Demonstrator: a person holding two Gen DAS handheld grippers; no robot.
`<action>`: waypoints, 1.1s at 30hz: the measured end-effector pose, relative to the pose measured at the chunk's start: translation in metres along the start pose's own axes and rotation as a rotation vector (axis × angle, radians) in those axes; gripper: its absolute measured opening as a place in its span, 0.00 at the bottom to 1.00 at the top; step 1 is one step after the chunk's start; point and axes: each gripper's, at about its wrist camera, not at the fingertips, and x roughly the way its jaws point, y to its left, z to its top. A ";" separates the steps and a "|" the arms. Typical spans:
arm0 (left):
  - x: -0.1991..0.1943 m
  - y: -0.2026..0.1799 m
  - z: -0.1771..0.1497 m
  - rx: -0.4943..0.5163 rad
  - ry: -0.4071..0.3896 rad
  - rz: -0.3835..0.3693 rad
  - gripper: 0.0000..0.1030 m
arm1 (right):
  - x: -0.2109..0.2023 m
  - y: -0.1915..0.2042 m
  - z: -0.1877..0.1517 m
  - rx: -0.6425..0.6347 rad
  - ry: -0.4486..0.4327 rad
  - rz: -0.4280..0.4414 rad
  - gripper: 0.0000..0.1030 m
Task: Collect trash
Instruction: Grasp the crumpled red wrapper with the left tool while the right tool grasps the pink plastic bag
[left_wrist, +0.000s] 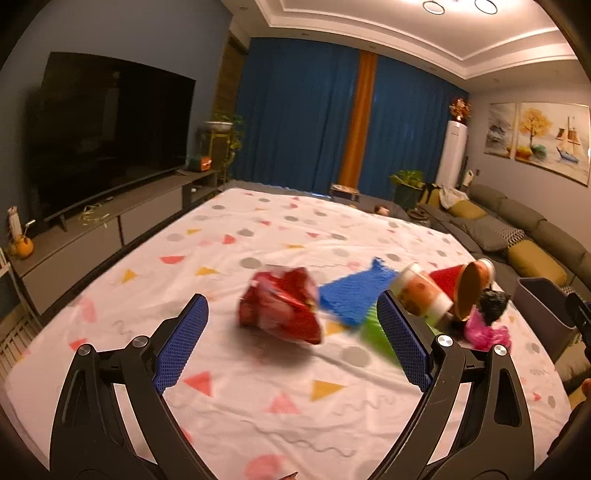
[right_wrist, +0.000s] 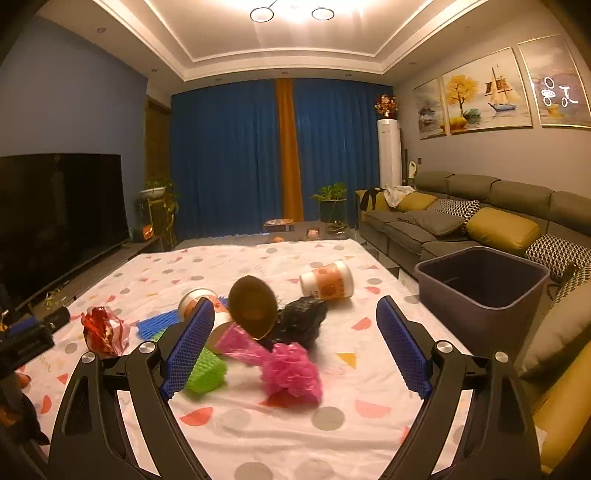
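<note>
Trash lies in a heap on a white patterned cloth (left_wrist: 229, 413). In the left wrist view my left gripper (left_wrist: 291, 297) is open, and a crumpled red snack bag (left_wrist: 280, 306) lies blurred just ahead between its tips, untouched. Right of the bag lie a blue foam net (left_wrist: 351, 291), a green foam net (left_wrist: 373, 328) and a paper cup (left_wrist: 421, 291). In the right wrist view my right gripper (right_wrist: 295, 302) is open over a pink plastic bag (right_wrist: 288, 365), a black bag (right_wrist: 303, 321) and a gold-lidded cup (right_wrist: 253, 302). It holds nothing.
A dark grey bin (right_wrist: 480, 284) stands open off the cloth's right edge, in front of a grey sofa (right_wrist: 461, 221). Another paper cup (right_wrist: 327, 282) lies on its side farther back. A TV (left_wrist: 110, 136) on a low cabinet lines the left side.
</note>
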 end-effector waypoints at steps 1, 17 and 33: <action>0.002 0.001 0.000 -0.002 0.001 0.001 0.88 | 0.003 0.003 -0.001 0.000 0.003 0.001 0.84; 0.080 0.010 0.004 -0.016 0.192 -0.029 0.62 | 0.033 0.028 -0.005 -0.034 0.063 0.043 0.77; 0.083 0.020 0.001 -0.114 0.228 -0.151 0.00 | 0.073 0.035 -0.021 -0.073 0.210 0.065 0.69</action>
